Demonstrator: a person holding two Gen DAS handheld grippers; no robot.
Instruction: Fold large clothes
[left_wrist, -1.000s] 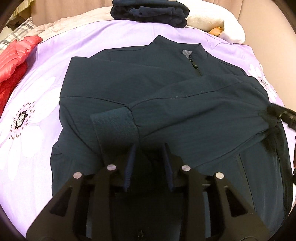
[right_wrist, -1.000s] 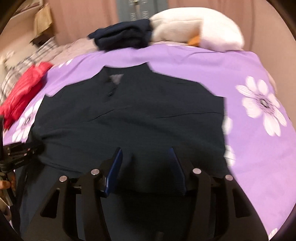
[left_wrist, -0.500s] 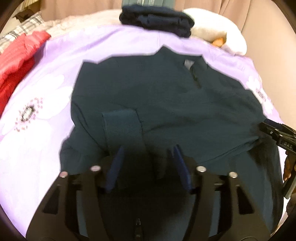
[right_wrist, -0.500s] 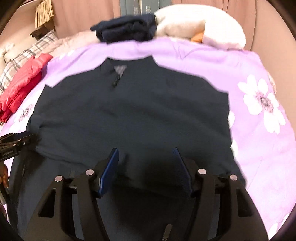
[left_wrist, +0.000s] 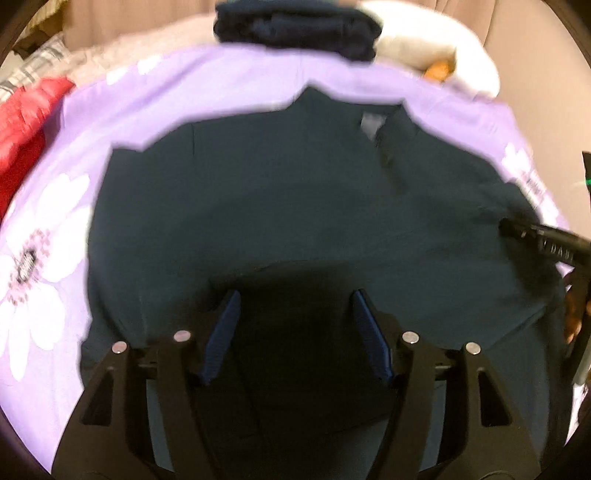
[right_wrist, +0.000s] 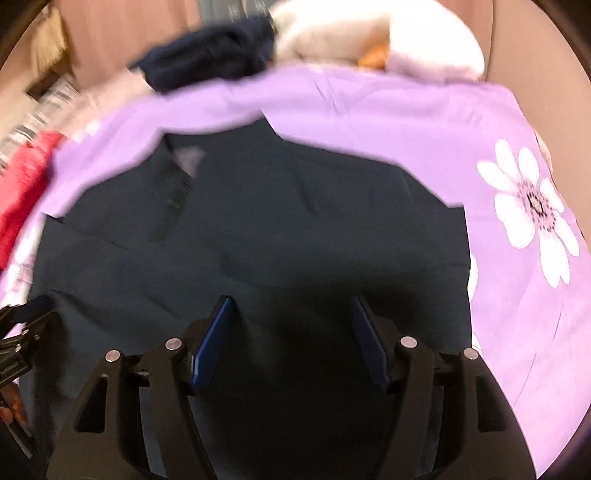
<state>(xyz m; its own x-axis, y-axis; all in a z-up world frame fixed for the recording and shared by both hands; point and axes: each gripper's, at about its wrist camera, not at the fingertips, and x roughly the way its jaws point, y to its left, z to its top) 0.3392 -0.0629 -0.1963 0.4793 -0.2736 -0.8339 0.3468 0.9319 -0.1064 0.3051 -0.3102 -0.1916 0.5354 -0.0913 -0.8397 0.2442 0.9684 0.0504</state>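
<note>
A dark navy jacket (left_wrist: 295, 184) lies flat, front up, on the purple bedspread (left_wrist: 122, 103), its sleeves folded across the chest. The collar and zip (left_wrist: 380, 136) point to the far side. My left gripper (left_wrist: 295, 295) hovers over the jacket's lower middle; its jaws are opening, with no cloth pinched between the blue pads (left_wrist: 221, 332). My right gripper (right_wrist: 291, 300) hangs over the same jacket (right_wrist: 277, 229) further right, jaws opening too, nothing gripped. Each gripper shows at the edge of the other's view: the right gripper (left_wrist: 543, 243), the left gripper (right_wrist: 22, 325).
A stack of folded dark clothes (left_wrist: 295, 26) sits at the far edge beside a white pillow (left_wrist: 436, 48). A red puffer jacket (left_wrist: 22, 118) lies at the left. White flower prints (right_wrist: 532, 210) mark the bedspread right of the jacket.
The left jaws, narrow around sleeve cloth a second ago, have spread and let it go. The right jaws widened as well. Both grippers shifted over the jacket, blurring the views.
</note>
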